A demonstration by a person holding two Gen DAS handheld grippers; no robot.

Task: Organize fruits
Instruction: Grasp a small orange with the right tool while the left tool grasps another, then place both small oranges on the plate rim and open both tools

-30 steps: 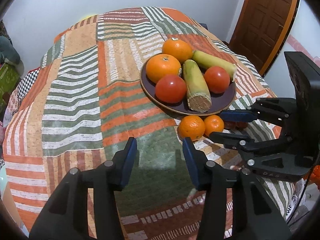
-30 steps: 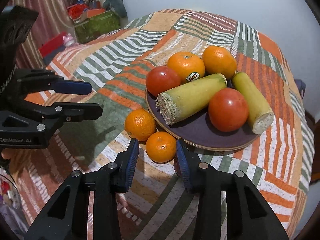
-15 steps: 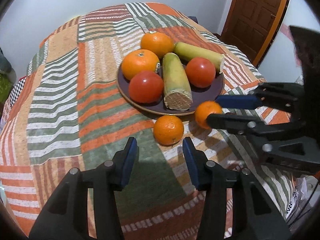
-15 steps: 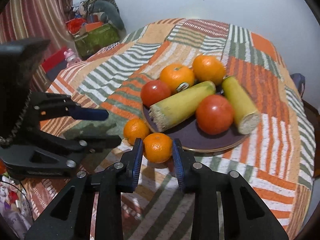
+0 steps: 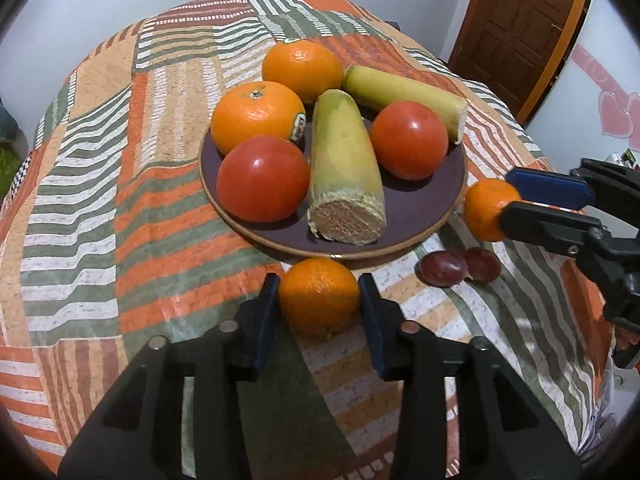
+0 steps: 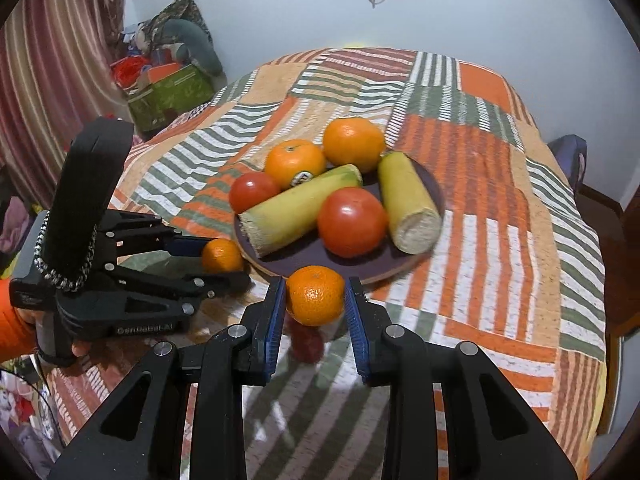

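At the near rim of the dark plate (image 5: 448, 216), on the patchwork-covered tabletop (image 5: 80, 200), you have a small mandarin bracketed by each claw. Your left claw (image 5: 319, 304) straddles one mandarin (image 5: 319, 294) that sits on the cloth; the pads flank it closely, but whether they already press it I cannot tell. Your right claw (image 6: 316, 304) frames the other mandarin (image 6: 315, 295), which looks lifted clear of the cloth, so I judge it gripped.

The step in hand seems to be gathering the loose fruit onto the plate. Next, close the left claw firmly but gently, since the peel is soft, lift, and find a free gap on a crowded plate, where round fruit could roll.

Count: two large oranges, two tomatoes and two pale green-yellow cut stalks on the plate; two mandarins off it; two dark red grapes (image 5: 442, 268) lying beside the rim.
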